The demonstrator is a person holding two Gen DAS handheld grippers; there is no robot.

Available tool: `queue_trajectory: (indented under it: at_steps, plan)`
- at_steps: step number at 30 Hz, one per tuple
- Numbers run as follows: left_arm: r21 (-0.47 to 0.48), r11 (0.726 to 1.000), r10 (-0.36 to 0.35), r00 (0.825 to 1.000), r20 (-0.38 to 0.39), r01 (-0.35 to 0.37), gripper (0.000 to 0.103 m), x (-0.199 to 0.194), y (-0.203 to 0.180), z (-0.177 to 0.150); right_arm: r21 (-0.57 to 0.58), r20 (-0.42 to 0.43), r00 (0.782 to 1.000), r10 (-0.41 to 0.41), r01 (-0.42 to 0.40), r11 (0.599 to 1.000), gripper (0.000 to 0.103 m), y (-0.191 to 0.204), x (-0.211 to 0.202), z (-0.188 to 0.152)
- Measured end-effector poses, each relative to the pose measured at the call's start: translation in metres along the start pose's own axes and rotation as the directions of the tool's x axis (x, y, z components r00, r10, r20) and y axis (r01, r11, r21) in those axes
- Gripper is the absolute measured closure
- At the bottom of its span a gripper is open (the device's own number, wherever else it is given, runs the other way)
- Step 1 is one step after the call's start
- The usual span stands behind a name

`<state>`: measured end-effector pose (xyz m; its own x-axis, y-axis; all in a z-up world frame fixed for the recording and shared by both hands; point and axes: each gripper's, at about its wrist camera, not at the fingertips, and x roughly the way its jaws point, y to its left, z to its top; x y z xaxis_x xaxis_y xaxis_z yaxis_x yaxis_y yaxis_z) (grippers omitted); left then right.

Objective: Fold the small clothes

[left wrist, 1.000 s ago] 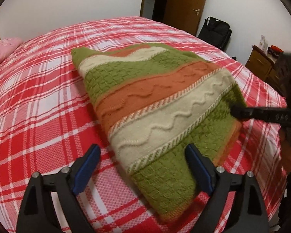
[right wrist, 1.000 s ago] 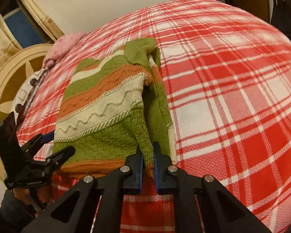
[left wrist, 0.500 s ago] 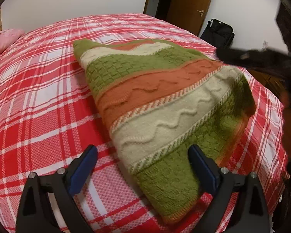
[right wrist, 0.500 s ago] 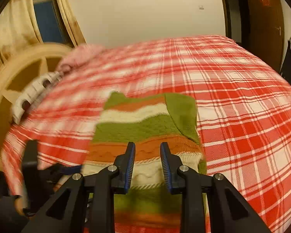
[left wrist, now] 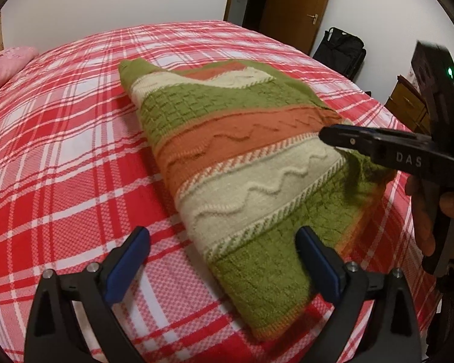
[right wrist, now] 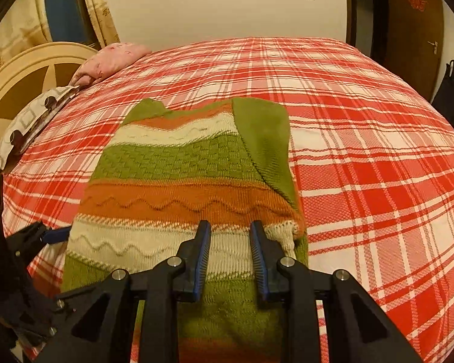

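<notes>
A striped knit sweater (left wrist: 242, 163) in green, orange and cream lies folded on the red plaid bed (left wrist: 60, 151). It also shows in the right wrist view (right wrist: 178, 181), with a green sleeve folded over its right side. My left gripper (left wrist: 222, 257) is wide open and empty at the sweater's near left corner. My right gripper (right wrist: 230, 242) is partly open and empty, hovering over the sweater's cream stripe. It shows from the side in the left wrist view (left wrist: 336, 134), over the sweater's right edge. The left gripper shows at the left in the right wrist view (right wrist: 42, 236).
A pink pillow (right wrist: 112, 60) and a patterned pillow (right wrist: 36, 118) lie by the round headboard (right wrist: 18, 72). A wooden door (left wrist: 296, 9), a black bag (left wrist: 342, 51) and a wooden dresser (left wrist: 408, 109) stand beyond the bed.
My right gripper let go of the sweater's right edge, opened and swung up over the sweater. The left gripper stayed open and barely moved.
</notes>
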<state>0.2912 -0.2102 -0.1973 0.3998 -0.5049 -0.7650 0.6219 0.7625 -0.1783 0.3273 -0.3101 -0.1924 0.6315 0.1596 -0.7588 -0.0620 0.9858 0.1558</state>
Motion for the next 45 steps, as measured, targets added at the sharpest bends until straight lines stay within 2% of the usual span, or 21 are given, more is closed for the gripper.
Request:
queue_trajectory:
  at_steps: [3, 6, 8, 11, 12, 14, 15, 21, 23, 25, 28, 30, 32, 33, 34, 35, 37, 38, 40, 41, 45]
  plan:
    - [-0.042, 0.999, 0.000, 0.999, 0.035, 0.001, 0.003, -0.011, 0.011, 0.000, 0.014, 0.013, 0.999, 0.033, -0.033, 0.999, 0.065, -0.008, -0.013, -0.001]
    - [-0.081, 0.997, -0.005, 0.999, 0.043, 0.009, 0.003, -0.014, 0.020, 0.001, 0.030, 0.060, 0.996, 0.071, -0.073, 0.997, 0.064, -0.019, -0.026, 0.001]
    - [-0.097, 0.995, -0.015, 0.999, 0.040, 0.019, 0.003, -0.014, 0.022, 0.003, 0.038, 0.078, 0.995, 0.067, -0.070, 0.997, 0.064, -0.029, -0.029, 0.009]
    - [-0.118, 0.992, -0.038, 0.999, 0.032, 0.042, 0.003, -0.011, 0.022, 0.007, 0.119, 0.083, 0.991, 0.104, -0.113, 0.986, 0.062, -0.055, -0.023, 0.029]
    - [-0.124, 0.991, -0.050, 0.998, 0.028, 0.053, 0.003, -0.009, 0.021, 0.008, 0.152, 0.076, 0.989, 0.130, -0.140, 0.978, 0.058, -0.064, -0.018, 0.035]
    - [-0.133, 0.989, -0.067, 0.998, 0.017, 0.069, 0.003, -0.004, 0.021, 0.009, 0.197, 0.048, 0.986, 0.158, -0.164, 0.967, 0.039, -0.075, -0.005, 0.044]
    - [-0.140, 0.987, -0.074, 0.997, 0.011, 0.074, 0.003, -0.001, 0.021, 0.010, 0.218, 0.034, 0.983, 0.180, -0.183, 0.959, 0.039, -0.080, 0.004, 0.048]
    - [-0.148, 0.982, -0.117, 0.993, -0.006, 0.115, 0.005, 0.009, 0.017, 0.011, 0.271, -0.018, 0.946, 0.325, -0.308, 0.912, 0.039, -0.091, 0.050, 0.062]
    - [-0.143, 0.982, -0.128, 0.992, -0.009, 0.126, 0.005, 0.010, 0.016, 0.012, 0.288, -0.031, 0.940, 0.341, -0.318, 0.903, 0.039, -0.094, 0.062, 0.065]
    - [-0.149, 0.978, -0.150, 0.989, -0.007, 0.147, 0.005, 0.011, 0.018, 0.011, 0.326, -0.056, 0.919, 0.389, -0.352, 0.877, 0.039, -0.101, 0.078, 0.068]
    - [-0.155, 0.975, -0.161, 0.987, -0.006, 0.158, 0.007, 0.012, 0.018, 0.013, 0.370, -0.029, 0.896, 0.442, -0.401, 0.838, 0.039, -0.109, 0.091, 0.070]
    - [-0.159, 0.973, -0.171, 0.985, -0.002, 0.168, 0.013, 0.014, 0.017, 0.016, 0.381, -0.021, 0.890, 0.456, -0.415, 0.826, 0.039, -0.108, 0.098, 0.071]
    - [-0.168, 0.970, -0.180, 0.984, -0.003, 0.177, 0.017, 0.016, 0.015, 0.018, 0.366, -0.025, 0.889, 0.458, -0.418, 0.832, 0.039, -0.101, 0.101, 0.075]
    - [-0.170, 0.968, -0.185, 0.983, -0.001, 0.183, 0.023, 0.016, 0.015, 0.019, 0.354, -0.030, 0.888, 0.459, -0.419, 0.836, 0.040, -0.096, 0.102, 0.076]
    - [-0.173, 0.968, -0.187, 0.982, -0.001, 0.184, 0.025, 0.016, 0.015, 0.019, 0.346, -0.036, 0.880, 0.474, -0.434, 0.832, 0.050, -0.091, 0.103, 0.077]
    - [-0.176, 0.967, -0.189, 0.982, 0.002, 0.186, 0.028, 0.016, 0.015, 0.019, 0.351, -0.046, 0.865, 0.500, -0.455, 0.819, 0.064, -0.088, 0.105, 0.077]
    - [-0.166, 0.969, -0.182, 0.983, 0.006, 0.181, 0.039, 0.016, 0.014, 0.019, 0.369, -0.054, 0.836, 0.546, -0.492, 0.789, 0.068, -0.082, 0.109, 0.074]
    - [-0.167, 0.969, -0.183, 0.983, 0.009, 0.182, 0.042, 0.015, 0.015, 0.019, 0.359, -0.054, 0.841, 0.538, -0.487, 0.796, 0.069, -0.079, 0.108, 0.073]
    - [-0.164, 0.967, -0.193, 0.981, 0.027, 0.195, 0.064, 0.010, 0.017, 0.020, 0.341, -0.040, 0.858, 0.512, -0.470, 0.814, 0.072, -0.073, 0.101, 0.073]
    - [-0.154, 0.968, -0.196, 0.980, 0.041, 0.200, 0.068, 0.005, 0.016, 0.020, 0.336, -0.032, 0.865, 0.501, -0.463, 0.820, 0.072, -0.071, 0.098, 0.074]
    - [-0.135, 0.973, -0.180, 0.982, 0.057, 0.187, 0.076, -0.008, 0.014, 0.020, 0.313, 0.016, 0.874, 0.486, -0.466, 0.828, 0.074, -0.058, 0.076, 0.078]
